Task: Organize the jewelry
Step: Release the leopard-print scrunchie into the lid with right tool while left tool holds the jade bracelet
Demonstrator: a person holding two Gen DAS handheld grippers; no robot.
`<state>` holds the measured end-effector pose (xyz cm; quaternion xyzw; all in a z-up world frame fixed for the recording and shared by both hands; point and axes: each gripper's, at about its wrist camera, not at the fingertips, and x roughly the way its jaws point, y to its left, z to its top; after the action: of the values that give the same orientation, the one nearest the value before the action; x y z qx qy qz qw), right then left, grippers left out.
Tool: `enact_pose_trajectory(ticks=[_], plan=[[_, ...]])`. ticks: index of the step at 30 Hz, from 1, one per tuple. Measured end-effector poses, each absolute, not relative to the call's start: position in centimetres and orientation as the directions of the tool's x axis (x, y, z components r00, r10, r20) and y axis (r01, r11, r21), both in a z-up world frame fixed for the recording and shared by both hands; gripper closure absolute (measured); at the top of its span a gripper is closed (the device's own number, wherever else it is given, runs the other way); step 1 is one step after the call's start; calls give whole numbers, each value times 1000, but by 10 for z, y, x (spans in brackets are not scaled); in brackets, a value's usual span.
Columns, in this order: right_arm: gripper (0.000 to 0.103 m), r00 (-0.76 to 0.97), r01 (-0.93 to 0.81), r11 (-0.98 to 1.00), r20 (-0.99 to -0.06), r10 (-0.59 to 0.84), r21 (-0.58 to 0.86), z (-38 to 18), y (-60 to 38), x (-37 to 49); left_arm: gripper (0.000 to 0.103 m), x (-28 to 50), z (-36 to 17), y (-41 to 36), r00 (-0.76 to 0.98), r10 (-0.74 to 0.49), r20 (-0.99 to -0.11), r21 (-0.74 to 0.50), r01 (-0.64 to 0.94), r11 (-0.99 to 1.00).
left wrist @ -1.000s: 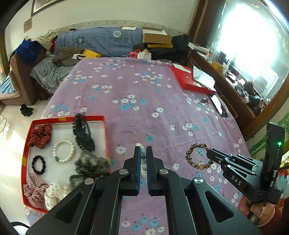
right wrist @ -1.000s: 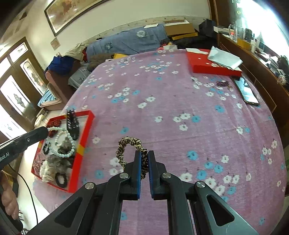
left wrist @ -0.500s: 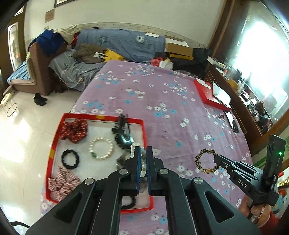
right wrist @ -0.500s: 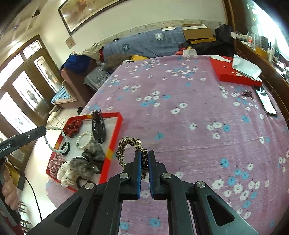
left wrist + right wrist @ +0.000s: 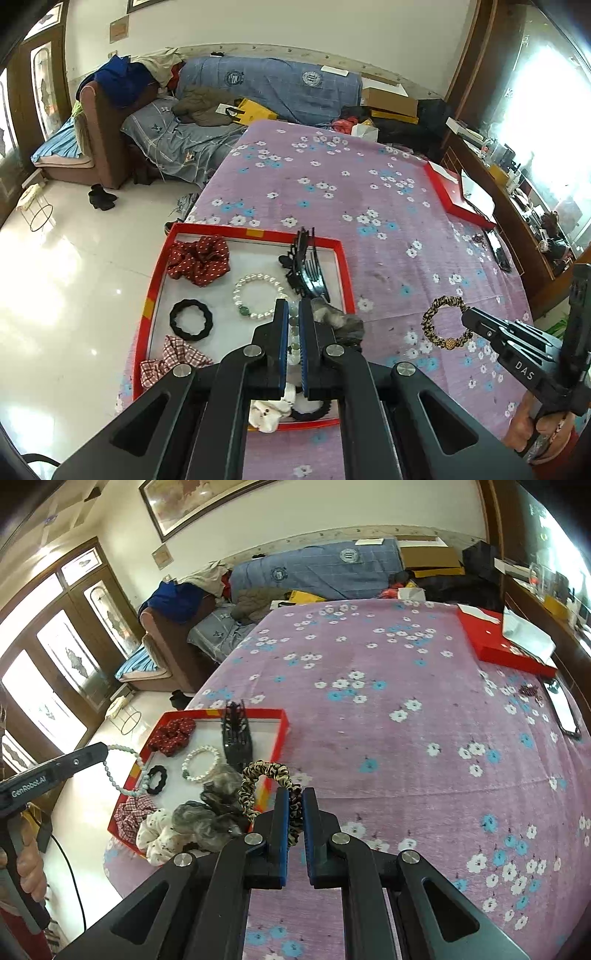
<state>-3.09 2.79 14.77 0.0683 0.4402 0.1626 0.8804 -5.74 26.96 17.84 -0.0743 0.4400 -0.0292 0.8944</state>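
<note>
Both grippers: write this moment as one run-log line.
left gripper: shut on bead bracelet | right gripper: shut on leopard scrunchie | red tray: near

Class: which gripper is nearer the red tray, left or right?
Left. The left gripper hangs over the red tray holding a bead bracelet; the right gripper holds a leopard scrunchie just beside the tray's edge.

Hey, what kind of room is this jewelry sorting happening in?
Most likely a lived-in home living room. A sofa draped in blue covers and piled with clothes lines the far wall, a framed painting hangs above it, and the work surface is a table under a purple floral cloth.
</note>
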Motion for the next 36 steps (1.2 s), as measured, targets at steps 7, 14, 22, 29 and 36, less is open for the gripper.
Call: enact_pose_trajectory(ticks=[7, 14, 22, 29, 36], plan=[[95, 541, -287, 928, -760, 361, 237, 153, 63, -27, 98, -54, 172, 287, 610, -119, -783, -169, -25, 985], [95, 500, -352, 909, -776, 384, 223, 151, 101, -23, 98, -46, 162, 311, 603, -137, -786, -210, -52, 976], [95, 475, -397, 894, -787, 393, 207, 144, 133, -15, 98, -41, 145, 323, 579, -162, -799, -237, -56, 970], [95, 457, -382, 895, -795, 399, 229, 139, 145, 2, 98, -38, 130, 327, 553, -121, -824, -184, -60, 981], [95, 454, -384, 895, -797, 398, 228, 139, 154, 13, 98, -34, 121, 337, 538, -123, -834, -193, -75, 978]])
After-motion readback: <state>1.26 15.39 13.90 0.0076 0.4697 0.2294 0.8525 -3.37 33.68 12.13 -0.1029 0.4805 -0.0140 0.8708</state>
